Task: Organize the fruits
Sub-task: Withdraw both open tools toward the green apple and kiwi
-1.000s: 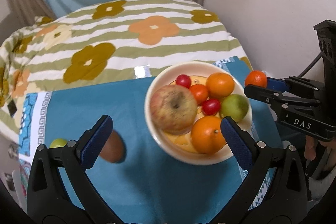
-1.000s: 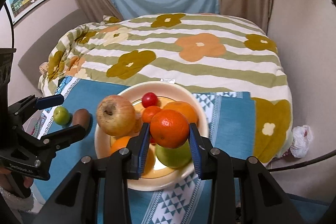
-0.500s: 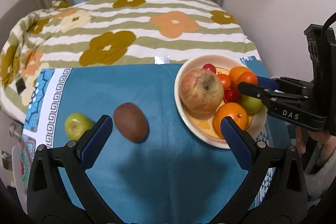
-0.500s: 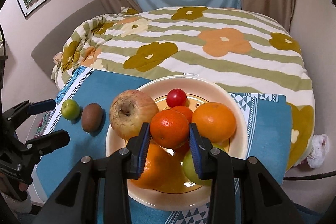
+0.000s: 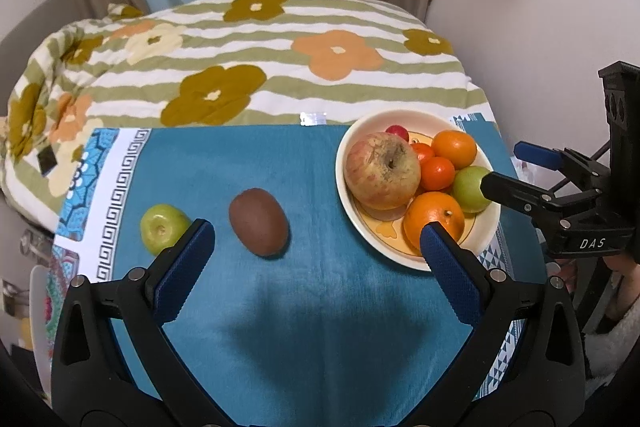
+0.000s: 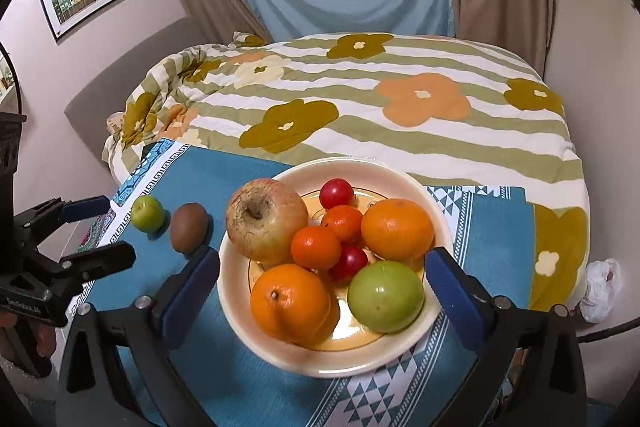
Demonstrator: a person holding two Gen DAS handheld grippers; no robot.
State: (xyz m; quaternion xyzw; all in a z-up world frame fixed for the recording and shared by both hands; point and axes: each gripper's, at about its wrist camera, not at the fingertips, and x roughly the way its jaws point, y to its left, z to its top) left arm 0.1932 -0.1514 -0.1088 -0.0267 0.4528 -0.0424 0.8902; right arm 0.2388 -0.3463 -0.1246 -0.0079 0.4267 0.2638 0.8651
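Note:
A cream bowl (image 6: 434, 223) on the blue cloth holds a big apple (image 6: 266, 223), two oranges, small tangerines (image 6: 316, 247), red fruits and a green fruit (image 6: 385, 291). The bowl (image 5: 344, 151) also shows in the left wrist view. A kiwi (image 5: 258, 221) and a small green fruit (image 5: 162, 228) lie on the cloth left of the bowl. My left gripper (image 5: 318, 245) is open and empty, above the cloth near the kiwi. My right gripper (image 6: 322, 279) is open and empty, its jaws either side of the bowl's near part.
The blue cloth (image 5: 304, 327) covers the near end of a bed with a striped flowered blanket (image 5: 248, 67). A wall stands close on the right. The cloth's patterned border (image 5: 120, 187) runs along its left edge.
My right gripper has opened and let go of the small tangerine, which now lies in the bowl among the other fruit. My left gripper has swung left, bringing the kiwi and green fruit into view.

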